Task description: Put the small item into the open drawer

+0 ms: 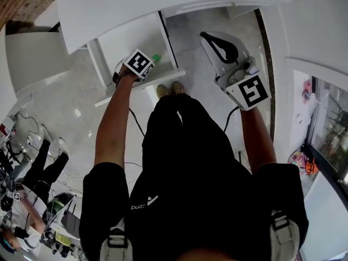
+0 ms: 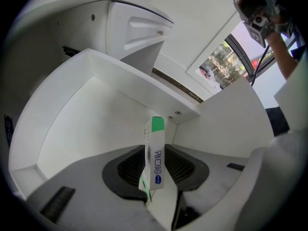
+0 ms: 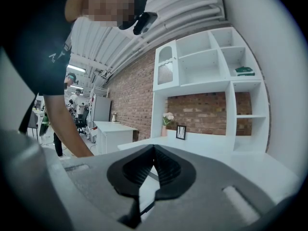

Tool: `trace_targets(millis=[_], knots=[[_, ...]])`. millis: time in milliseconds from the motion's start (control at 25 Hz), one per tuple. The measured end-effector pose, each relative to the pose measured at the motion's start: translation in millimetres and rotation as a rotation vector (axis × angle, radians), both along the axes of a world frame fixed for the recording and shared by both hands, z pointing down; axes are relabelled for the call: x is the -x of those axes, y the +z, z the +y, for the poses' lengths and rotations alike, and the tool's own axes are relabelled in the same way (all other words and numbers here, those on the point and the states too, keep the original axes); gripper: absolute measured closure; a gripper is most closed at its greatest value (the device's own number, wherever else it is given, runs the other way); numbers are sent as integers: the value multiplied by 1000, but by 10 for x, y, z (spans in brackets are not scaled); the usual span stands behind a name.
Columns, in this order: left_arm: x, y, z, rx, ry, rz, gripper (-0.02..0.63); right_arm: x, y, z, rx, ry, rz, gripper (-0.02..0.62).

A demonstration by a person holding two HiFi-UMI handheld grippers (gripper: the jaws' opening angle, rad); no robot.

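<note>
Left gripper (image 2: 161,152) spread, letting box (image 2: 155,167) loose into open drawer (image 2: 77,124); right gripper (image 3: 154,150), three o'clock, pressed together, idle.

Blue lettering along the small box (image 2: 155,165), illegible; white logo print on the black shirt (image 1: 142,204).

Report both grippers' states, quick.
Left gripper: open, with the small box loose between its jaws.
Right gripper: closed, holding nothing.
</note>
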State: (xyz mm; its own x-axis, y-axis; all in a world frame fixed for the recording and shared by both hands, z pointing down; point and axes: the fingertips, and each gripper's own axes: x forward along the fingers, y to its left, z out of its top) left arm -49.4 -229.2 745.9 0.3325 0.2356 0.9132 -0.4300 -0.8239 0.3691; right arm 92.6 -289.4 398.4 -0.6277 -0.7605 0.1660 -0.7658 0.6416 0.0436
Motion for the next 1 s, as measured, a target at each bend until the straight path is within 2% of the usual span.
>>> trace_targets(millis=[360, 520, 640, 800, 1000], knots=[[-59, -268, -41, -41, 6, 63, 483, 73, -19, 18, -9, -13, -5, 595], [-92, -484, -141, -105, -28, 112, 483, 115, -62, 27, -24, -21, -11, 595], [-120, -772, -256, -178, -92, 168, 483, 150, -119, 36, -42, -30, -15, 595], [-188, -1266, -399, -297, -180, 304, 483, 245, -203, 56, -57, -41, -34, 595], [-305, -2193, -540, -518, -253, 575, 483, 406, -383, 91, -81, -62, -59, 595]])
